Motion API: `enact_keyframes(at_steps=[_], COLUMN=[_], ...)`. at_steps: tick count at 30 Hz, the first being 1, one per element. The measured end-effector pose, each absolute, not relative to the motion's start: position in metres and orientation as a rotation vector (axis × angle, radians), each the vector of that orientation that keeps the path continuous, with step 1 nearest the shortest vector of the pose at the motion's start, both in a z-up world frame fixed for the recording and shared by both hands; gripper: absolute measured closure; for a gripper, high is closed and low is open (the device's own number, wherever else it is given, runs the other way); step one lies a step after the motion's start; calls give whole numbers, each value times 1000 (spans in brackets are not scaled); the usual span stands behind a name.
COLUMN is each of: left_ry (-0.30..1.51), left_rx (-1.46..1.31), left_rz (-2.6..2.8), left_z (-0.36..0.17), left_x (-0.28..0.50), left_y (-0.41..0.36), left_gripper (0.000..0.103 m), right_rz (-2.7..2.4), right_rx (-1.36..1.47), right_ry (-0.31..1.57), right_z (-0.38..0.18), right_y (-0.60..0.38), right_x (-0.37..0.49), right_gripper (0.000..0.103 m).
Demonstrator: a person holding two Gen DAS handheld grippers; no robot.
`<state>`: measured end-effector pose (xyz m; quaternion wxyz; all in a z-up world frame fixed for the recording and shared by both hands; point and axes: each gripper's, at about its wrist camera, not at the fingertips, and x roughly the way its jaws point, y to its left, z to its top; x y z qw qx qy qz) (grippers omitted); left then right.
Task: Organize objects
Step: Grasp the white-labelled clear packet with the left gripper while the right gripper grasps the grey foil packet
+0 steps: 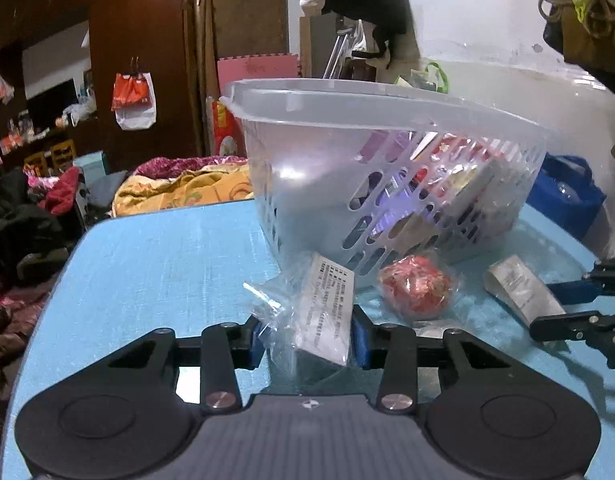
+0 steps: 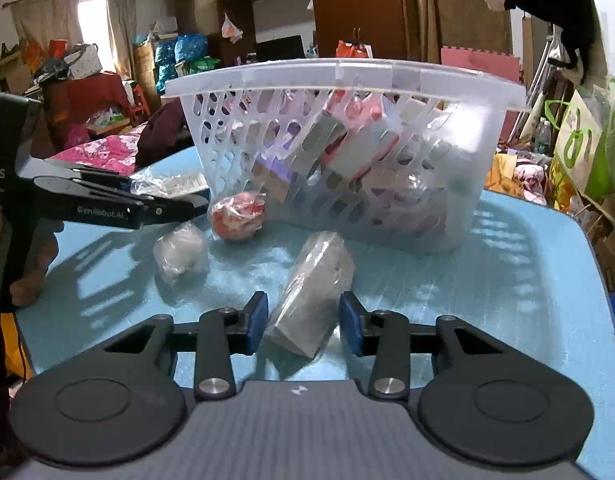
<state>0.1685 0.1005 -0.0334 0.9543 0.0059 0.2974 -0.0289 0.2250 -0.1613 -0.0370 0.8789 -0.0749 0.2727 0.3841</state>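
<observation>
Between the blue pads of the left hand-held gripper (image 1: pixel 307 338), a clear bag with a white label (image 1: pixel 319 312) is being pinched on the blue tabletop (image 1: pixel 155 264). Nearby, the right hand-held gripper (image 2: pixel 303 322) is clamping a plastic-wrapped grey box (image 2: pixel 313 292), both lying before the white basket (image 2: pixel 463 216).

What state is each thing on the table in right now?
Left tool: shut on clear bagged packet.
Right tool: shut on grey wrapped box.
Basket: upright, partly filled.
Red wrapped ball: loose on table, beside basket.
White wrapped roll: loose on table.
</observation>
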Motion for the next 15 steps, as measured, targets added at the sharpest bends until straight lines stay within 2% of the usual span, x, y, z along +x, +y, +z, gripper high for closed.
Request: enact_keyframes(at_steps=[8, 15], left_ry=[363, 303], left_rx=[-120, -131], left_rz=[-187, -202], left_z=[-15, -6], left_x=[104, 85], left_y=[106, 93], left_gripper=[58, 58], right_rz=[793, 784], right_rx=[-96, -12], right_ry=[398, 320], right_z=[-33, -21], right_y=[-176, -197], right_x=[208, 194], right_gripper=[63, 63])
